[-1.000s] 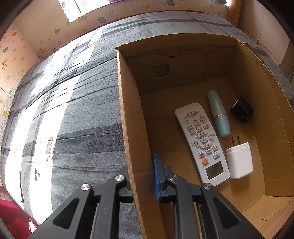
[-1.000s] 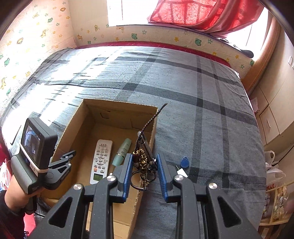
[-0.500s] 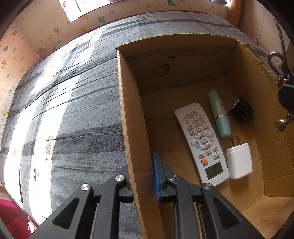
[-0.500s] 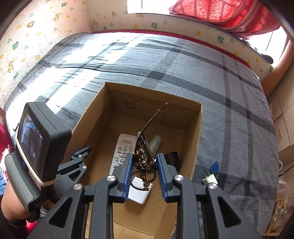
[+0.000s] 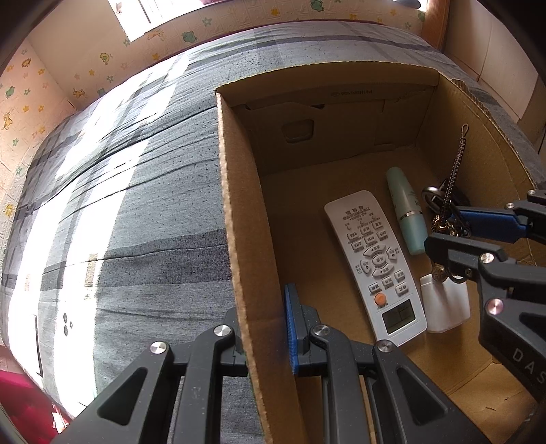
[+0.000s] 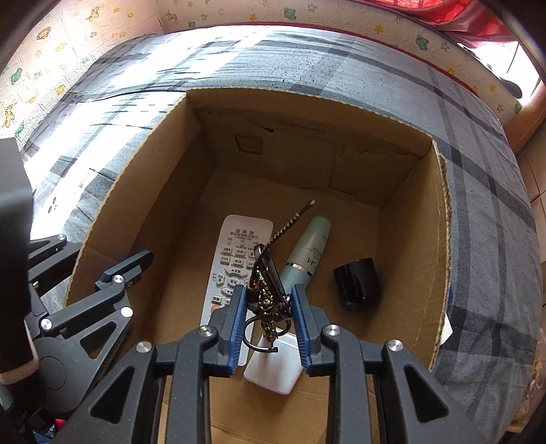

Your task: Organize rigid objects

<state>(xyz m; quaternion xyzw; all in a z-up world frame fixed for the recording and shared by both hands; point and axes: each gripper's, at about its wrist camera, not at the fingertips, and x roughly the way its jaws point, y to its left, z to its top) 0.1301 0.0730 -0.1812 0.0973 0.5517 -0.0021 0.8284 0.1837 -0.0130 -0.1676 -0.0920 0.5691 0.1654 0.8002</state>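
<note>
An open cardboard box (image 5: 239, 211) (image 6: 440, 239) lies on a grey plaid bed. My left gripper (image 5: 264, 338) is shut on the box's left wall. My right gripper (image 6: 268, 304) is shut on a bunch of keys (image 6: 264, 290) with a braided strap and holds it inside the box, above the floor; it also shows in the left wrist view (image 5: 447, 218). On the box floor lie a white remote (image 5: 375, 263) (image 6: 232, 259), a mint tube (image 5: 406, 211) (image 6: 307, 252), a white charger (image 5: 443, 307) (image 6: 273, 369) and a black adapter (image 6: 356, 283).
The grey plaid bed cover (image 5: 136, 205) (image 6: 484, 205) surrounds the box. A patterned wall pad (image 6: 307, 20) and a red curtain (image 6: 460, 17) run along the far side. Wooden cabinets (image 5: 494, 51) stand to the right.
My right gripper has carried the keys from beside the box on the bed to over and down into the box. The left gripper has kept its hold on the wall.
</note>
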